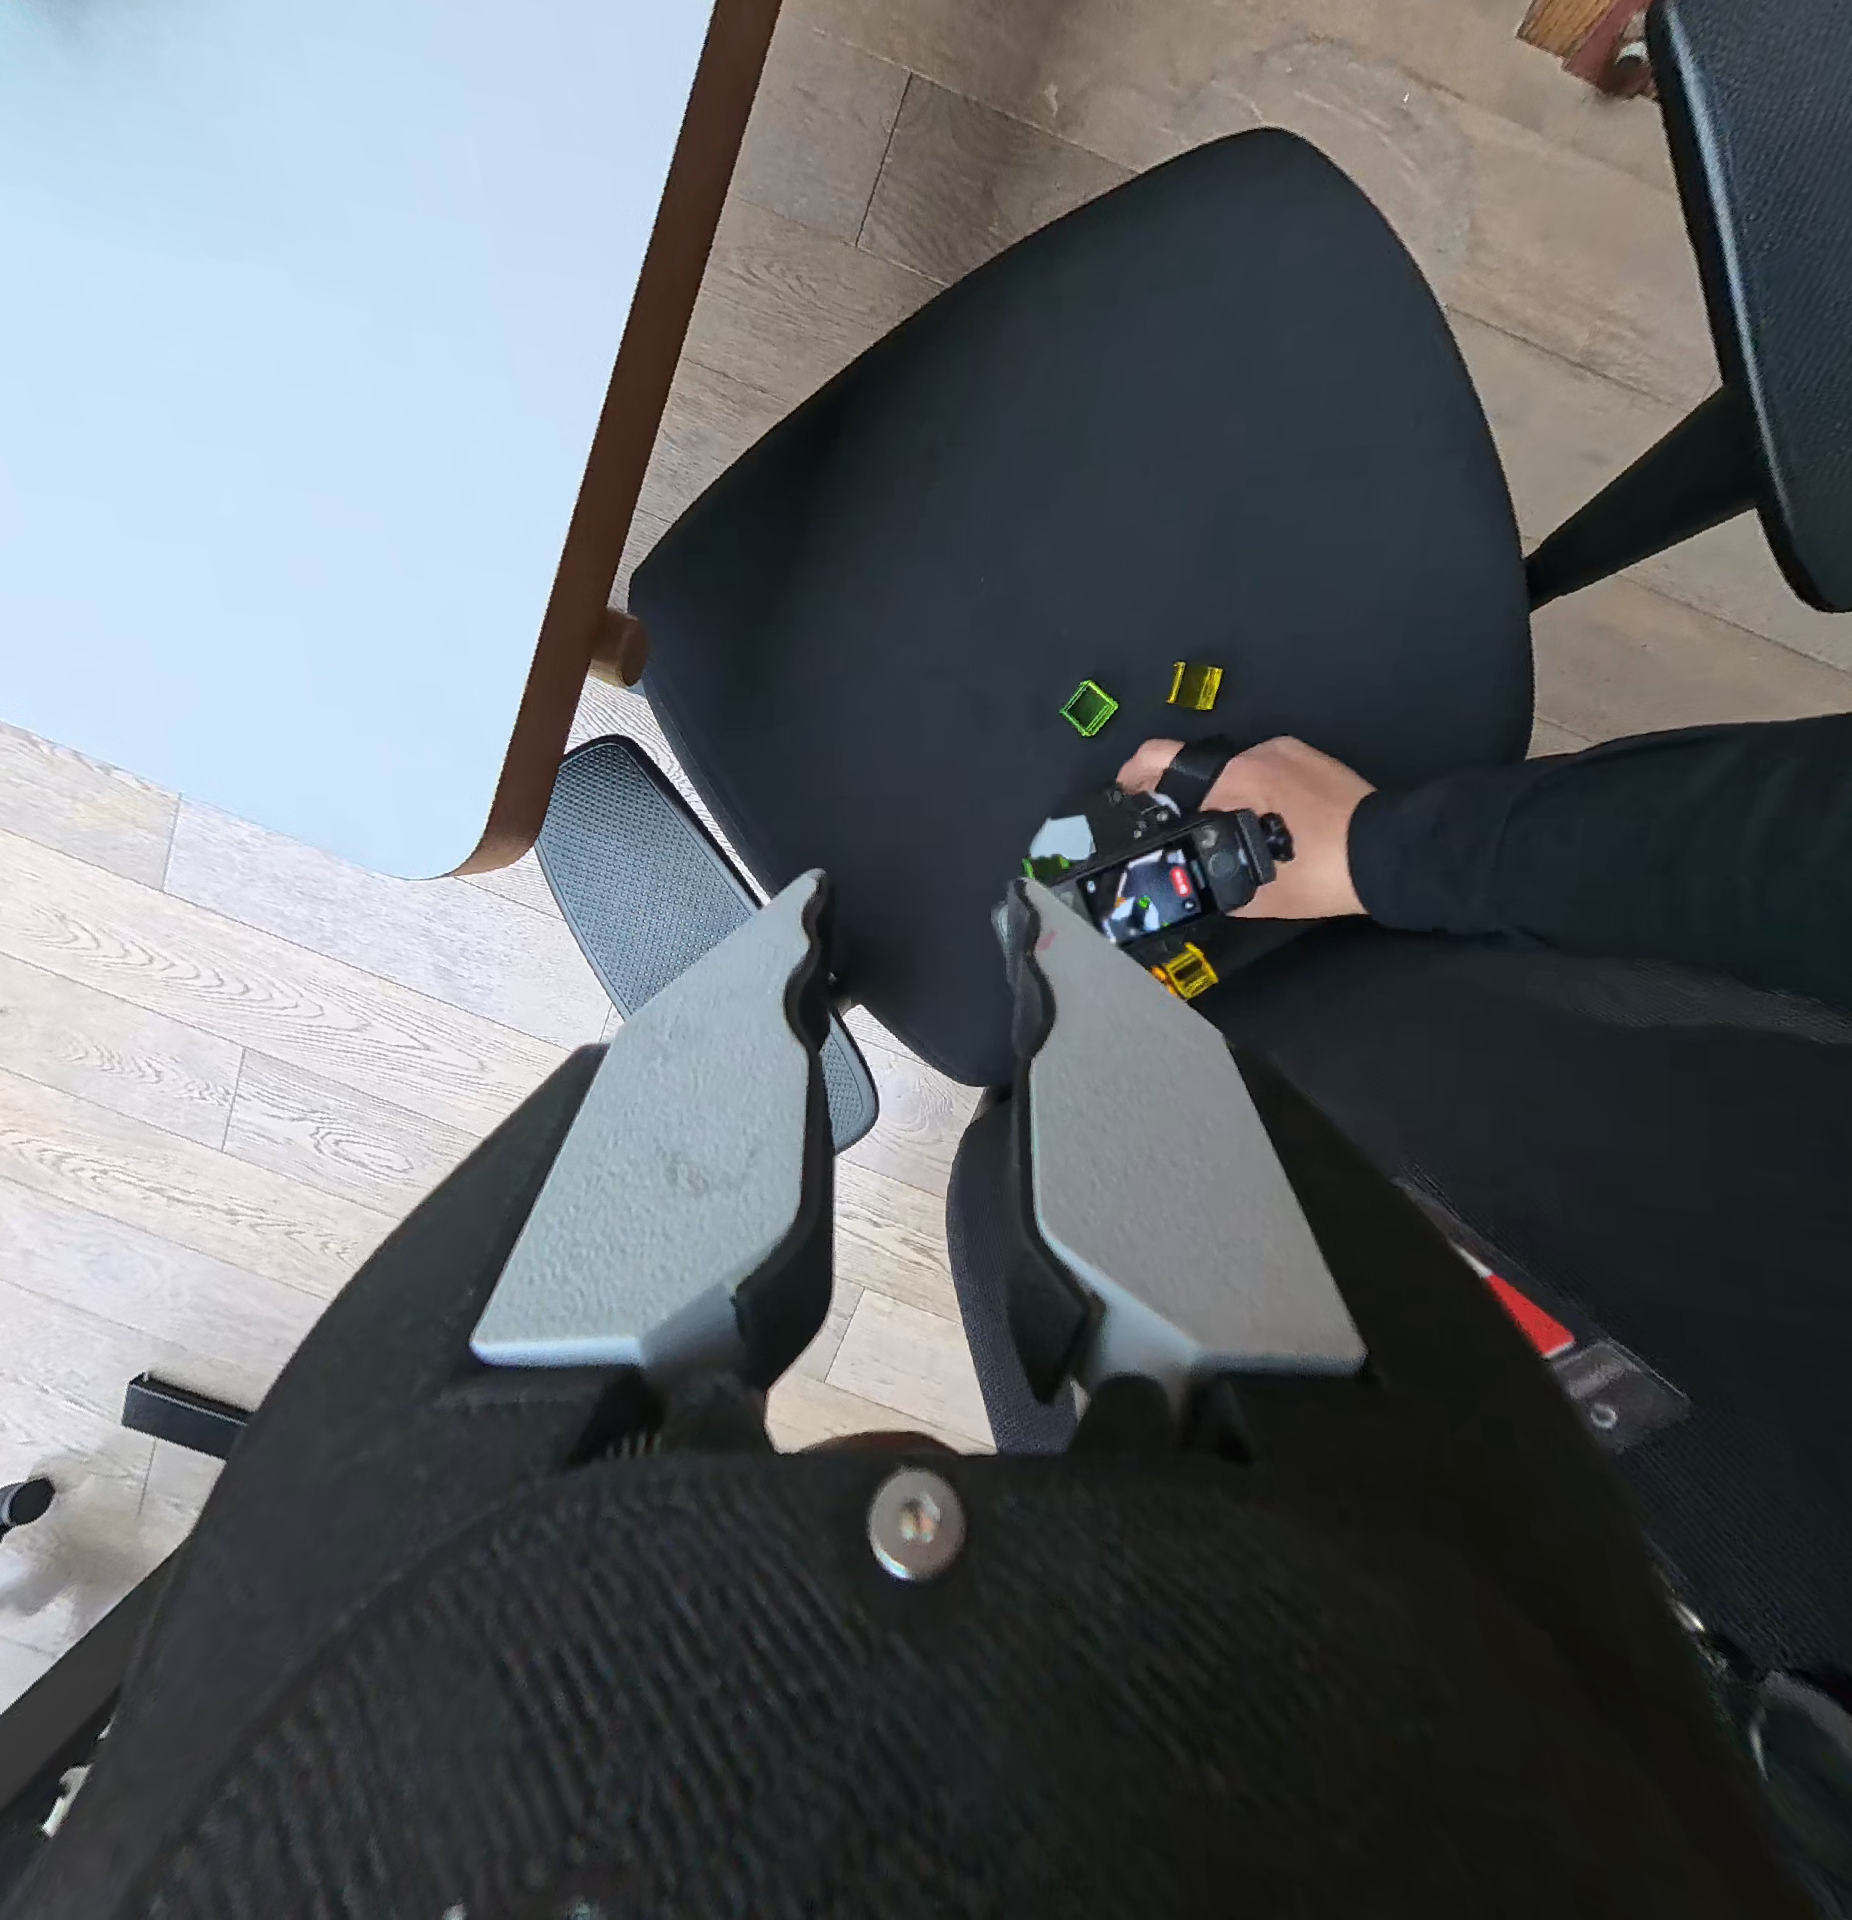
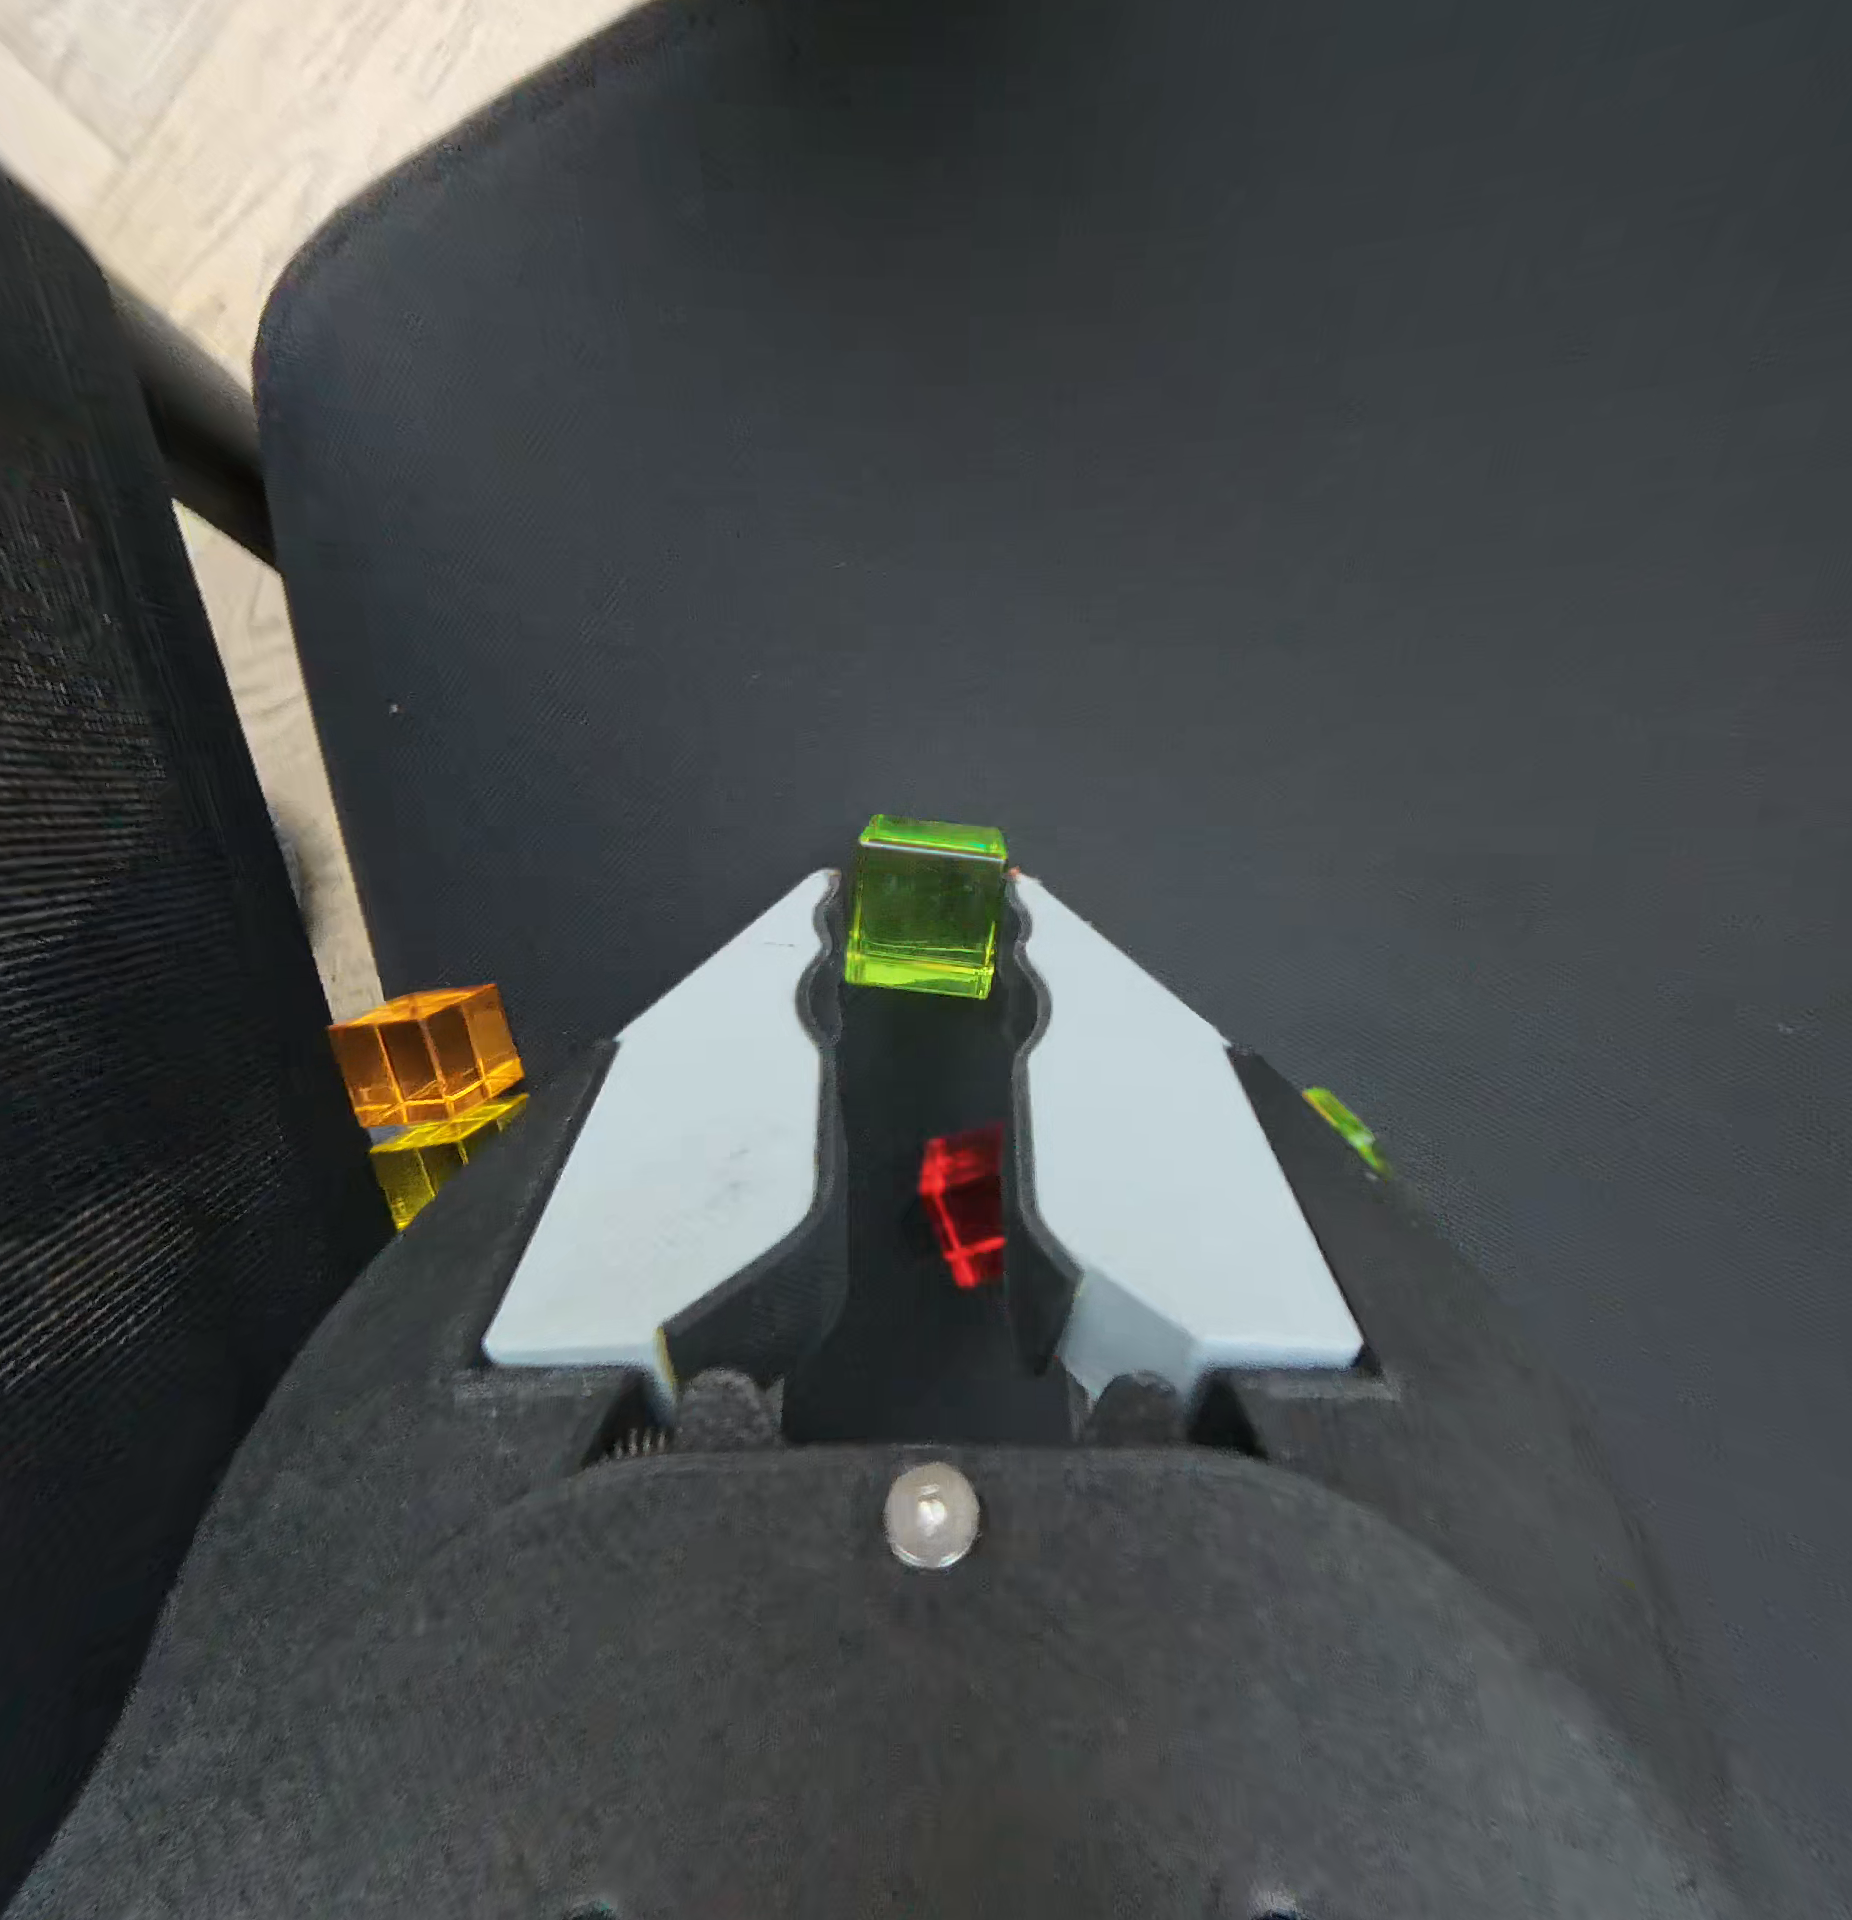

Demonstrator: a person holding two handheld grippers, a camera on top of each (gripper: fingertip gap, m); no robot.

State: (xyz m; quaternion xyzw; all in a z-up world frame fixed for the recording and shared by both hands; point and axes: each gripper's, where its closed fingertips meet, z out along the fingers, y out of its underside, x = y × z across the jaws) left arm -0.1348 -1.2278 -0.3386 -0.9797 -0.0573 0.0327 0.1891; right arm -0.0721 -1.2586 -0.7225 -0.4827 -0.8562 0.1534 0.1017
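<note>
My right gripper [image 2: 924,883] is shut on a clear green cube [image 2: 924,920], held at its fingertips just above the black chair seat [image 2: 1213,520]. A red cube [image 2: 966,1200] lies on the seat below, between the fingers. An orange cube [image 2: 423,1051] sits stacked on a yellow cube [image 2: 434,1158] to the left. My left gripper [image 1: 920,891] is open and empty, held high over the seat's near edge. In the left wrist view the right gripper [image 1: 1150,883] shows in a person's hand, with a green cube [image 1: 1088,708] and a yellow cube [image 1: 1194,685] on the seat [image 1: 1109,416] beyond it.
A pale blue table [image 1: 278,364] with a brown edge stands left of the chair. A second black chair [image 1: 1795,291] is at the top right. A mesh armrest [image 1: 641,862] lies left of the seat. Wood-look floor [image 1: 122,1039] surrounds them. Another green piece [image 2: 1343,1127] peeks out right of my fingers. Across from one pair of fingers to the other is roughly 40 centimeters.
</note>
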